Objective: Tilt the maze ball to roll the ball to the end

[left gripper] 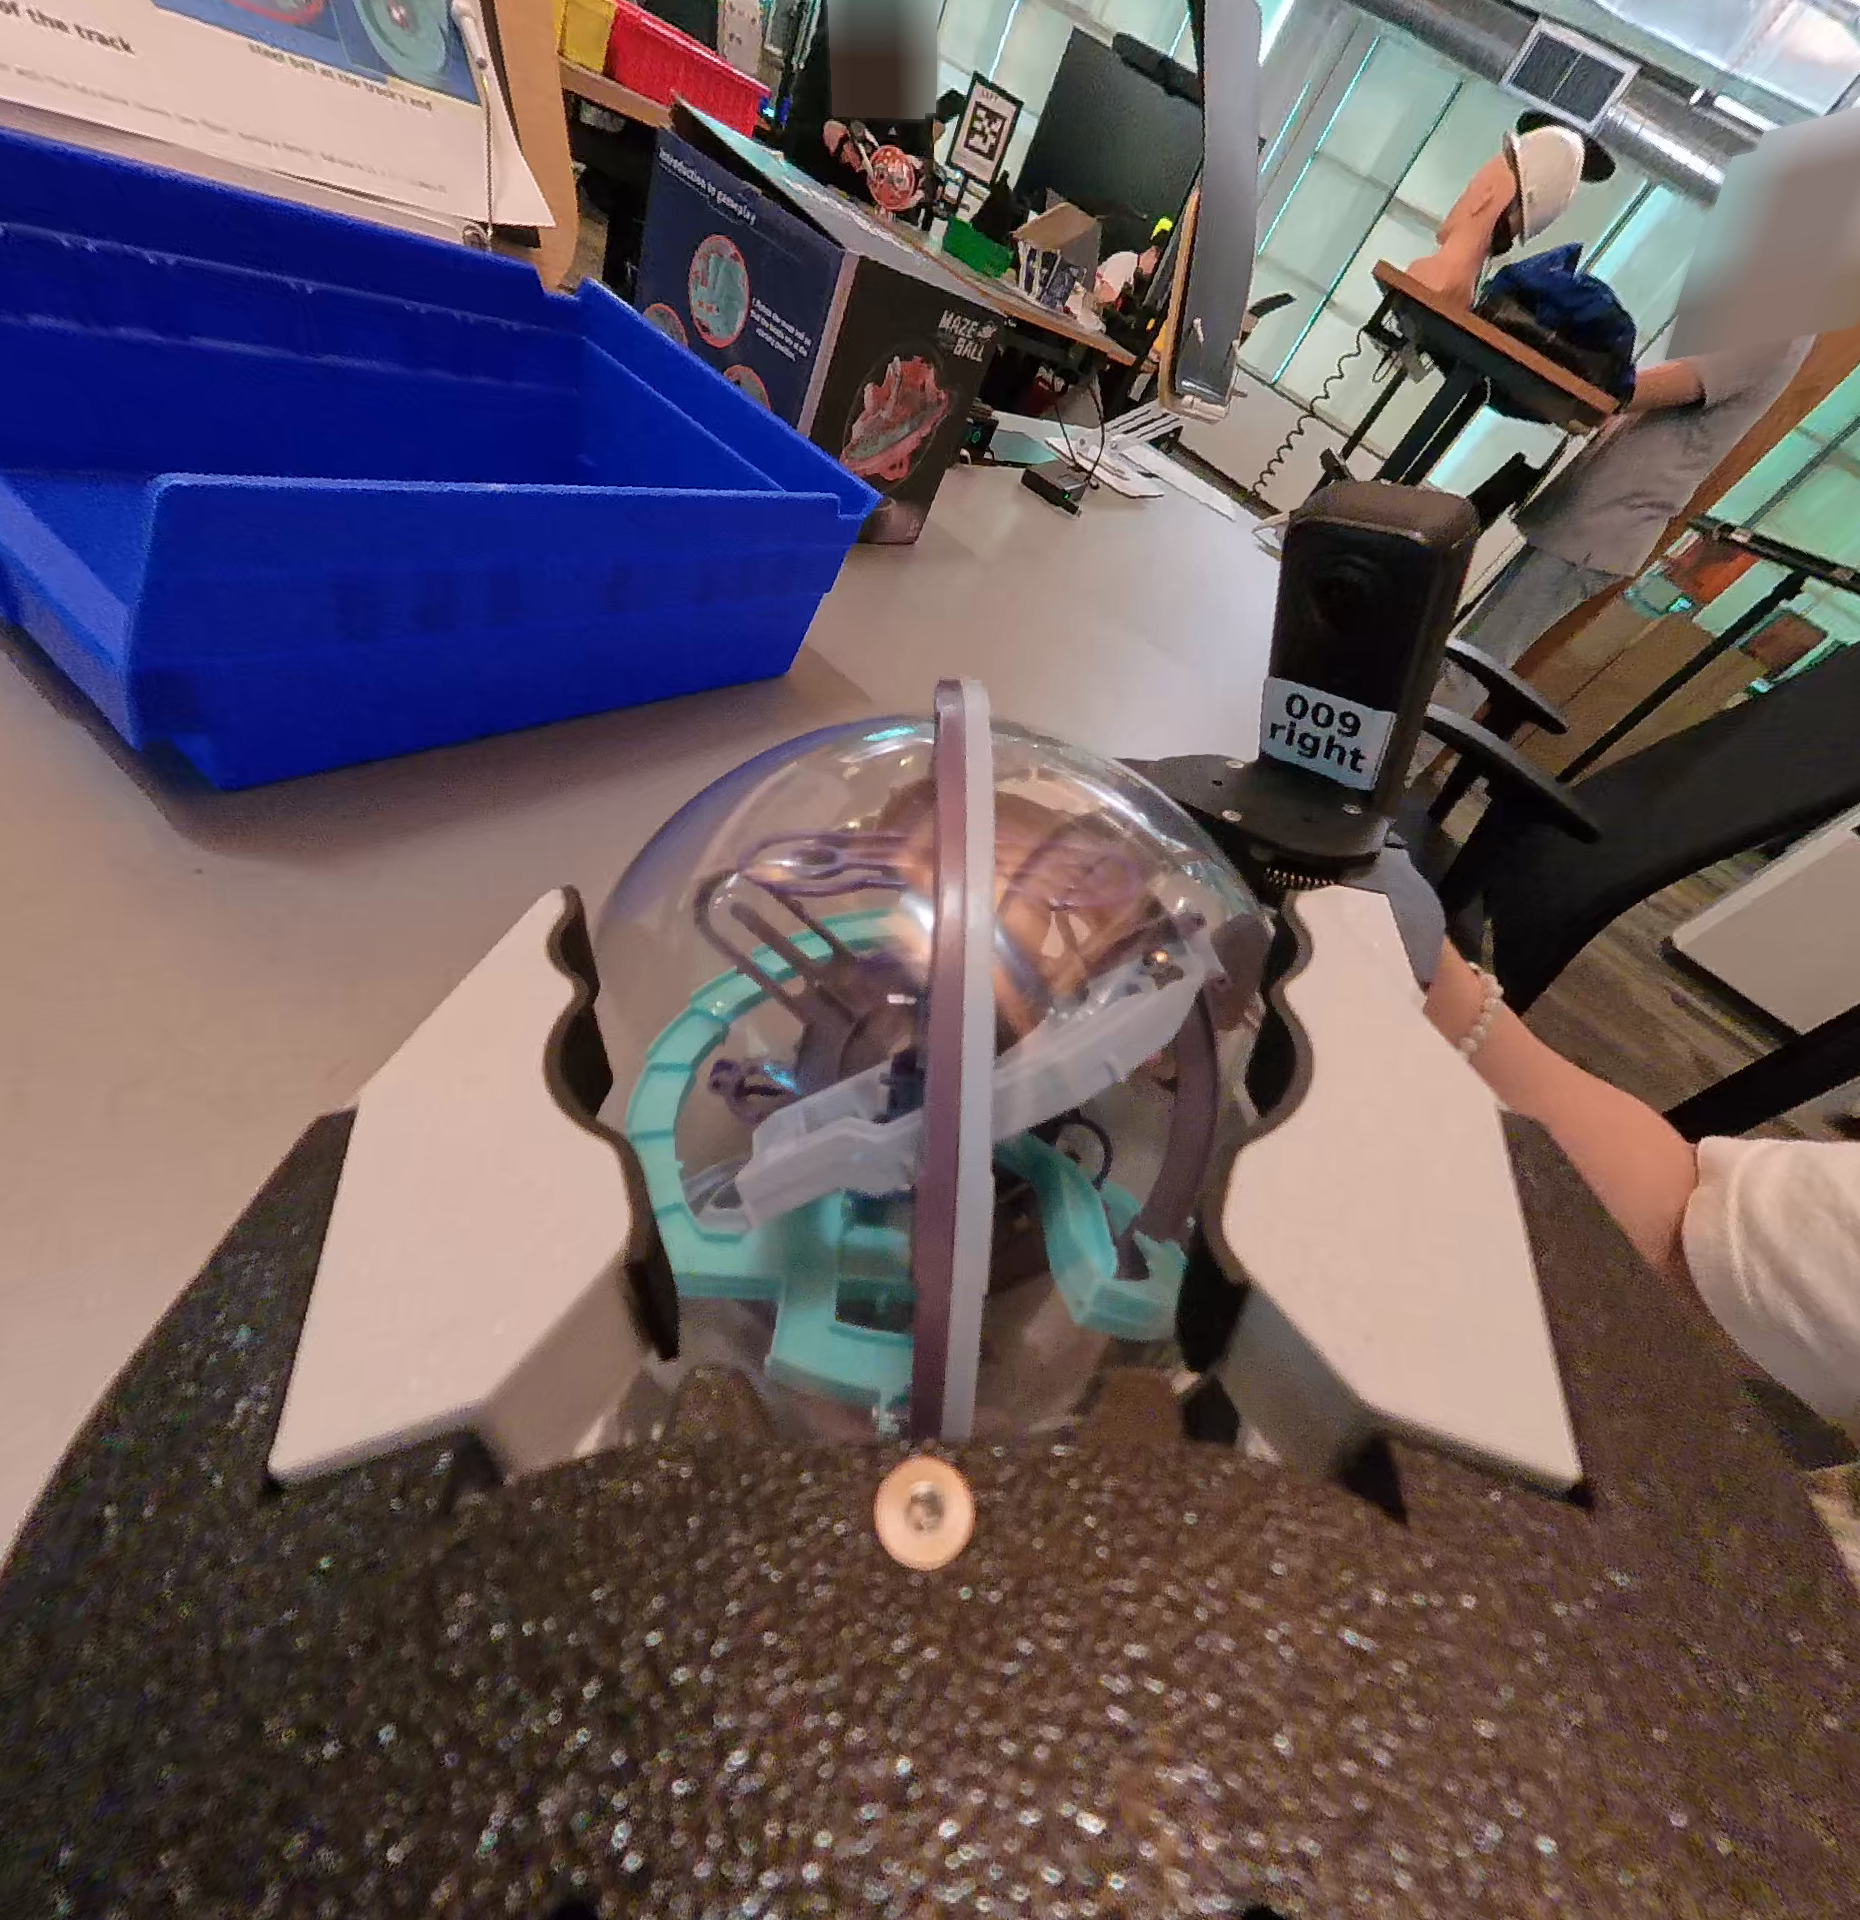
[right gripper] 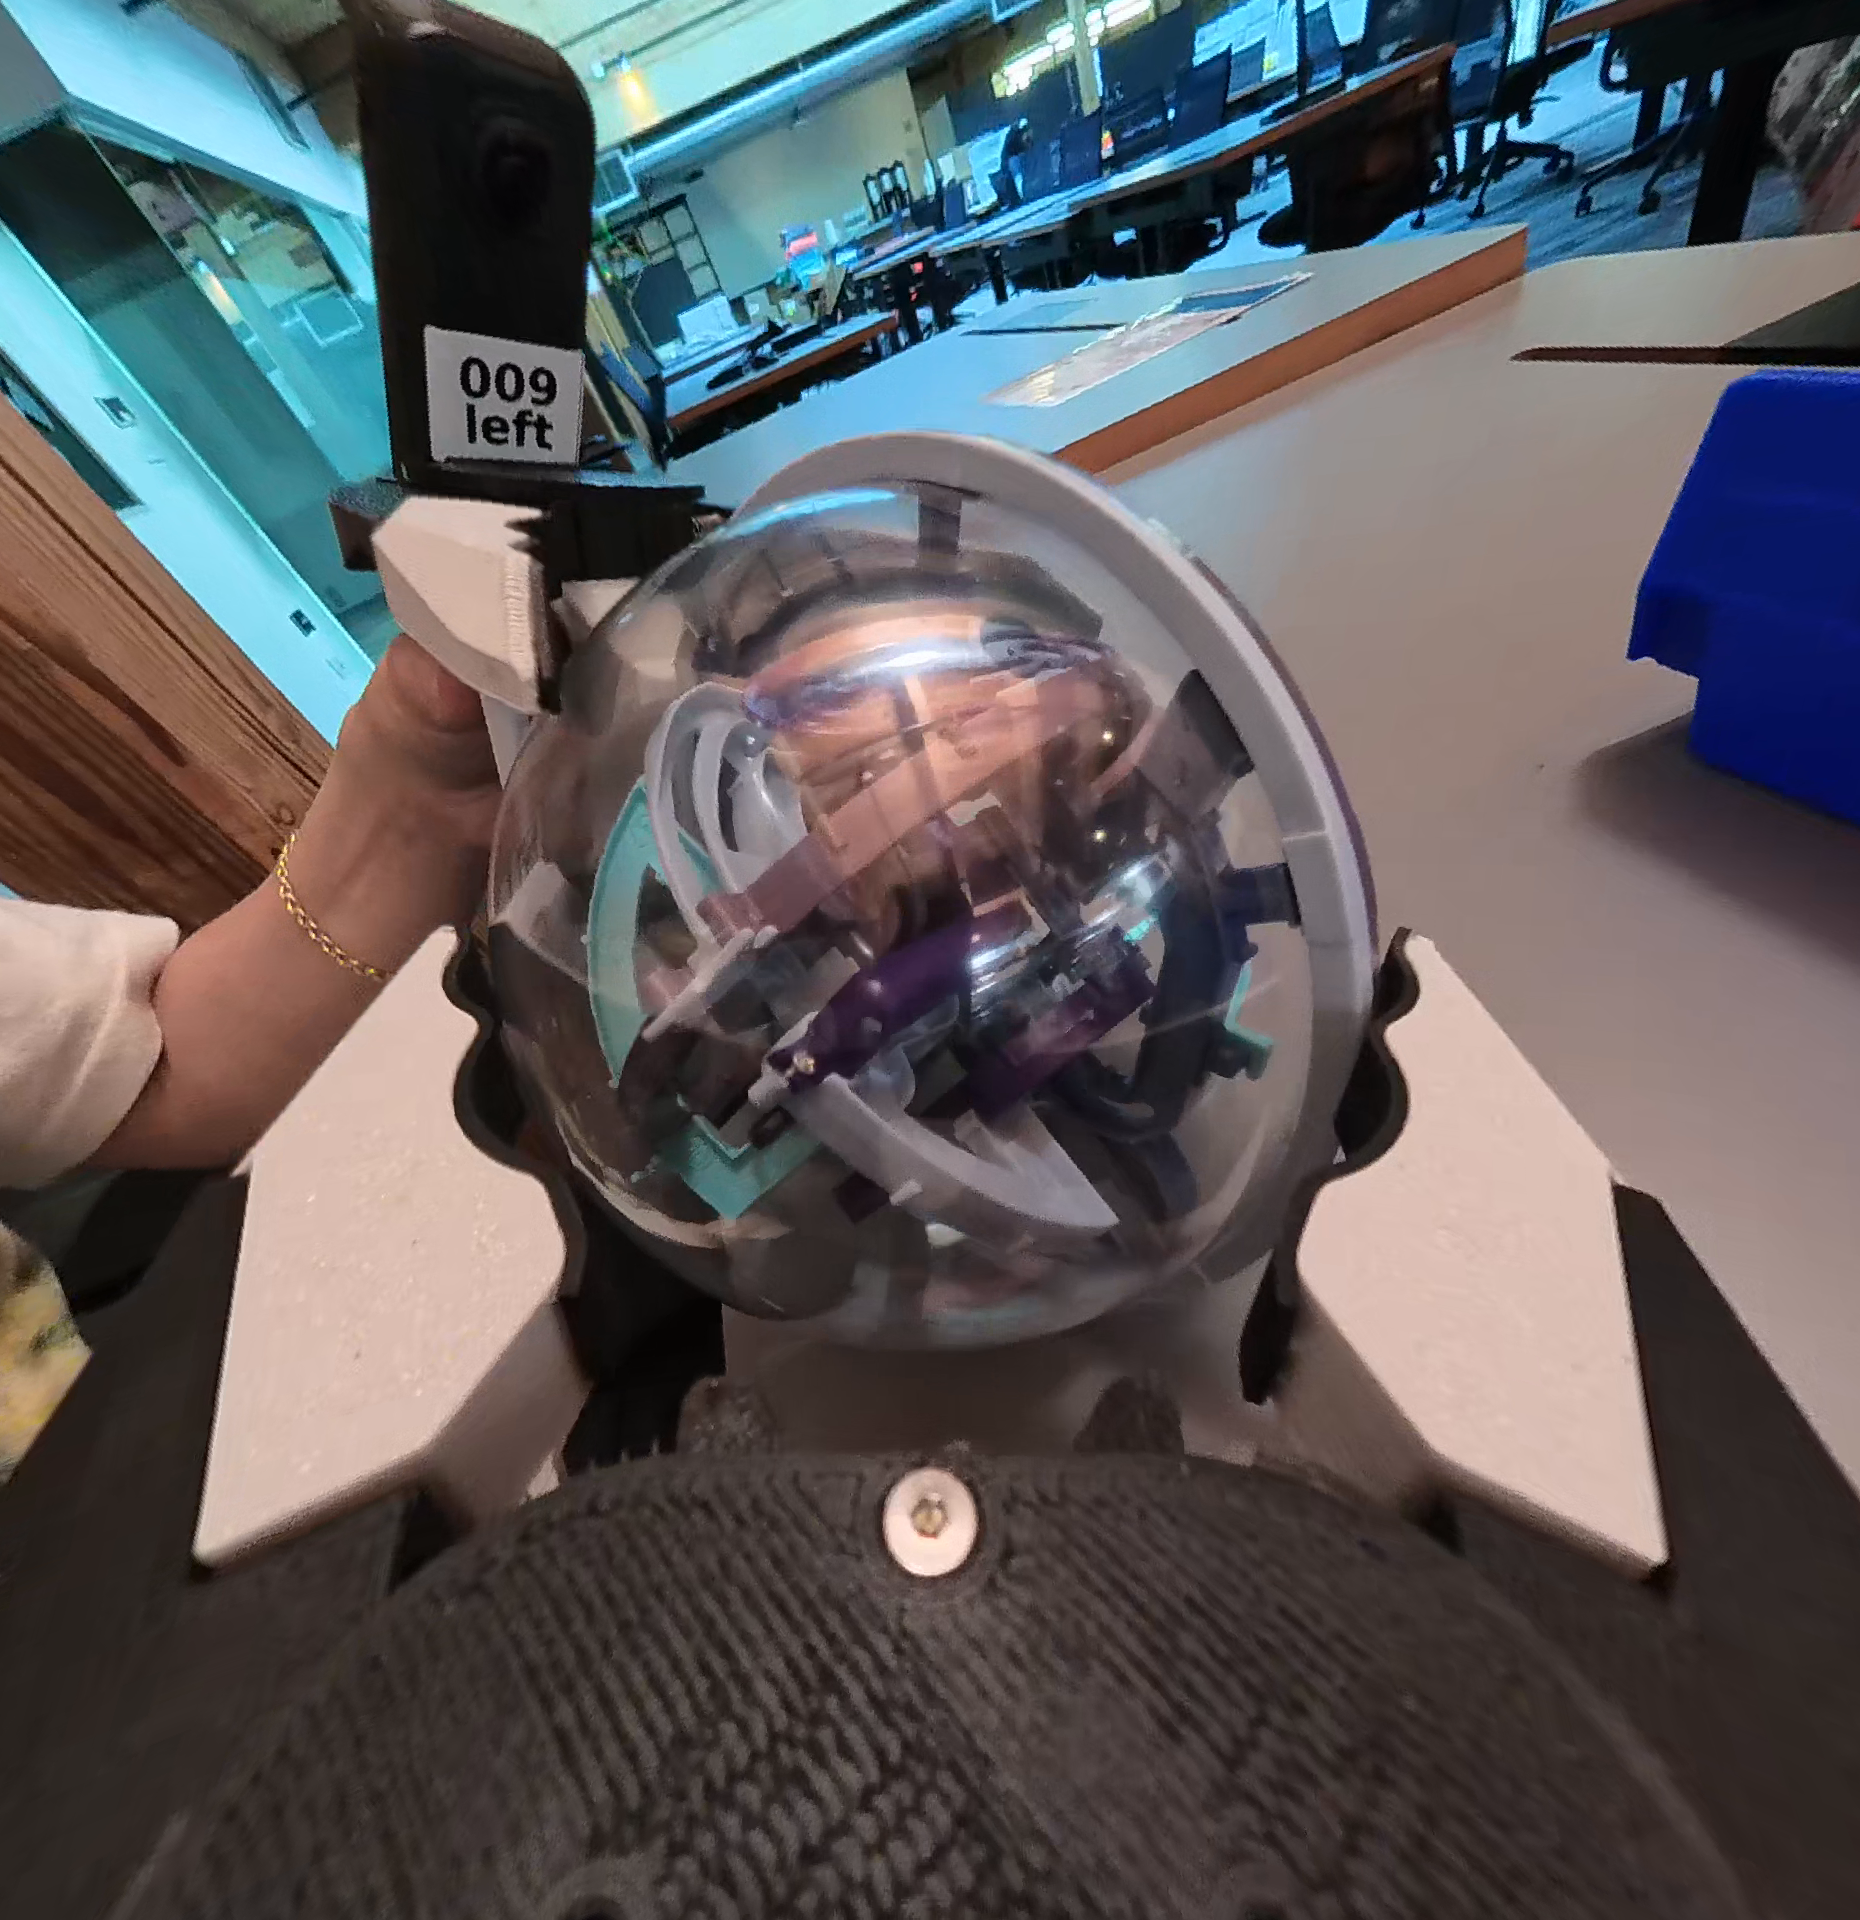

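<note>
The maze ball [left gripper: 931,1049], a clear sphere packed with teal, grey and purple tracks, is held up between the two claws, above the grey worktop [left gripper: 282,883]. Its grey seam ring [left gripper: 957,935] is seen almost edge-on and upright from the left wrist view, running straight away along that claw's axis; from the right wrist view the same ring [right gripper: 1258,748] is seen as a tilted arc at the far right of the sphere. A small silvery ball appears to sit on a pale looping track [right gripper: 734,743] high in the sphere, though this cannot be told for certain.

The sphere lies straight ahead of both claws, seated deep between the fingers, so neither hand is clearly the nearer. The left claw [left gripper: 931,997] is spread wide, its wavy dark pads [left gripper: 583,997] set against the sphere's flanks. The right claw [right gripper: 931,1039] is likewise spread wide, with its pads [right gripper: 1373,1049] against the sphere on both sides. The two claws meet the sphere from roughly crossing directions, the left claw's fingertip [right gripper: 469,613] showing at the sphere's upper left.

Any coming tilt is judged to turn on both wrists rolling together.

A blue bin [left gripper: 386,520] stands well apart on the worktop.
</note>
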Demonstrator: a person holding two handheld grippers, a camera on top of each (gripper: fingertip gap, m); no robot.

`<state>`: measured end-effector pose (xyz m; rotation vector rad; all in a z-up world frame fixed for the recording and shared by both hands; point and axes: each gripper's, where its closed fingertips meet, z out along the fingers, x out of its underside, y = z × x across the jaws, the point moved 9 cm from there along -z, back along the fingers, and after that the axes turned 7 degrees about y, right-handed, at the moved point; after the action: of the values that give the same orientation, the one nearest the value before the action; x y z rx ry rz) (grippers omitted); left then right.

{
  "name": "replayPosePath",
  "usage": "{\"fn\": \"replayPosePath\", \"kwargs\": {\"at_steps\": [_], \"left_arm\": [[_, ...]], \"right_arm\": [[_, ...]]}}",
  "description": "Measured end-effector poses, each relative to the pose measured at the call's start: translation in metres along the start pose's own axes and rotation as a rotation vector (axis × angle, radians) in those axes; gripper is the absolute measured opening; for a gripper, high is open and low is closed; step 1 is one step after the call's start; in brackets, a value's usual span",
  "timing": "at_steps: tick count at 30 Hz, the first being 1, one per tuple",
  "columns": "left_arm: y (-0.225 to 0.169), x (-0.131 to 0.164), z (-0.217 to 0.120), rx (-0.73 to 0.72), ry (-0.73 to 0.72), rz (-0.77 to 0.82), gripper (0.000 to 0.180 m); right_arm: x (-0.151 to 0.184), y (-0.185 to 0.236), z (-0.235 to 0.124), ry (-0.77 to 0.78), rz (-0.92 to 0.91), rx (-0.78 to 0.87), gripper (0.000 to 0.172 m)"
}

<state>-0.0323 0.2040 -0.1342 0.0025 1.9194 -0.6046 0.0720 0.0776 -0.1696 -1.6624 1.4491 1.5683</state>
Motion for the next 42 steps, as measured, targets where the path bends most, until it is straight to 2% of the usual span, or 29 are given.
{"fn": "replayPosePath", "kwargs": {"at_steps": [3,8,11,15,20,24,27,33,42], "left_arm": [[-0.004,0.0,0.0,-0.008,0.01,0.033,0.123],[-0.007,-0.001,0.0,-0.019,0.006,0.058,0.121],[-0.007,-0.002,0.001,-0.023,0.003,0.056,0.121],[-0.005,-0.002,0.001,-0.032,-0.01,0.032,0.119],[-0.008,-0.005,0.001,-0.005,-0.136,0.101,0.109],[-0.012,0.0,0.009,-0.007,-0.099,0.177,0.116],[-0.011,-0.001,0.009,0.004,-0.131,0.15,0.116],[-0.004,-0.004,0.003,0.056,-0.205,0.06,0.104],[-0.008,0.002,0.004,0.134,-0.13,0.161,0.109]], "right_arm": [[0.0,0.002,-0.002,0.032,-0.027,-0.002,0.157],[-0.008,0.011,-0.008,-0.044,-0.303,0.083,0.152],[-0.004,0.012,-0.005,-0.038,-0.376,0.097,0.158],[-0.002,0.005,-0.006,-0.045,-0.291,0.065,0.158],[0.001,-0.007,-0.01,-0.05,-0.094,0.005,0.158],[0.001,-0.012,-0.014,-0.018,-0.035,-0.012,0.158],[0.002,-0.012,-0.016,-0.007,-0.029,-0.013,0.157],[0.002,-0.013,-0.016,-0.017,-0.02,-0.018,0.157],[0.003,-0.017,-0.02,-0.067,-0.087,-0.036,0.157]]}}
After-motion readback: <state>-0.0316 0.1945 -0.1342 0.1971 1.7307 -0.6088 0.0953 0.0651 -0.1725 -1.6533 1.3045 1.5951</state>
